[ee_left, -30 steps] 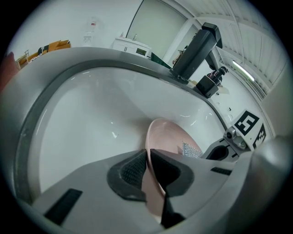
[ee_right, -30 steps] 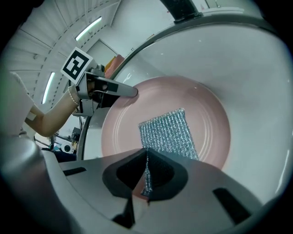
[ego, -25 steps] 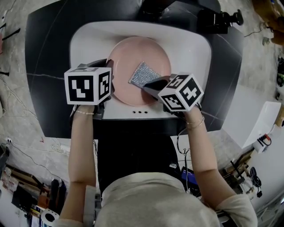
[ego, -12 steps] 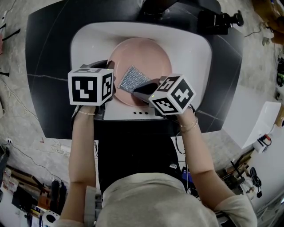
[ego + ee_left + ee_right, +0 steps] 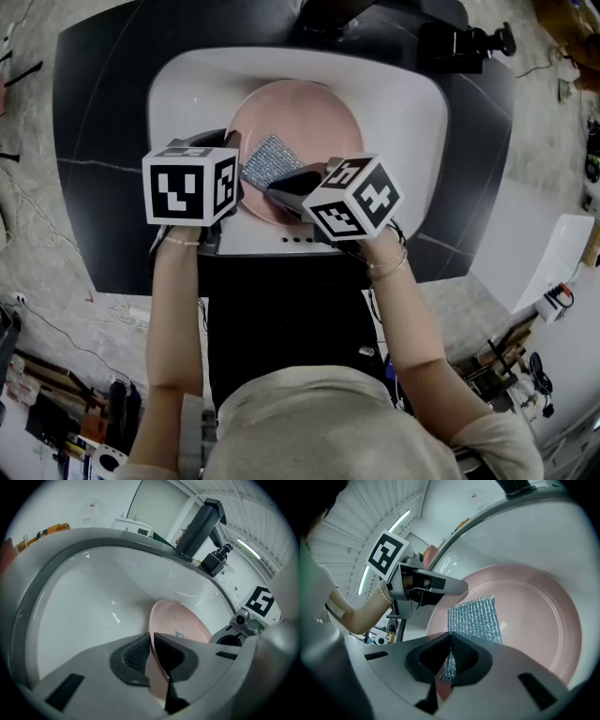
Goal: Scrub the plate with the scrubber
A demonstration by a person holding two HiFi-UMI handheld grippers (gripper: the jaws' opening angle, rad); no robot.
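Note:
A pink plate [image 5: 309,122] lies in the white sink [image 5: 403,103]. My left gripper [image 5: 234,173] is shut on the plate's left rim; in the left gripper view the plate [image 5: 180,623] stands edge-on between the jaws of that gripper [image 5: 151,656]. A silvery mesh scrubber [image 5: 265,157] lies flat on the plate's near-left part. My right gripper [image 5: 281,187] is shut on the scrubber's near edge. In the right gripper view the scrubber [image 5: 474,618] spreads over the plate [image 5: 539,616] in front of the right gripper [image 5: 449,660], and the left gripper [image 5: 457,587] shows at the rim.
The sink sits in a dark counter [image 5: 103,112]. A black tap [image 5: 197,527] rises at the sink's far edge, with a black clamp-like device [image 5: 464,42] beside it. Cables and tools lie on the floor at the lower left [image 5: 56,394].
The right gripper has dragged the scrubber leftward and nearer across the plate, from about the middle to the near-left part. The left gripper has stayed on the rim.

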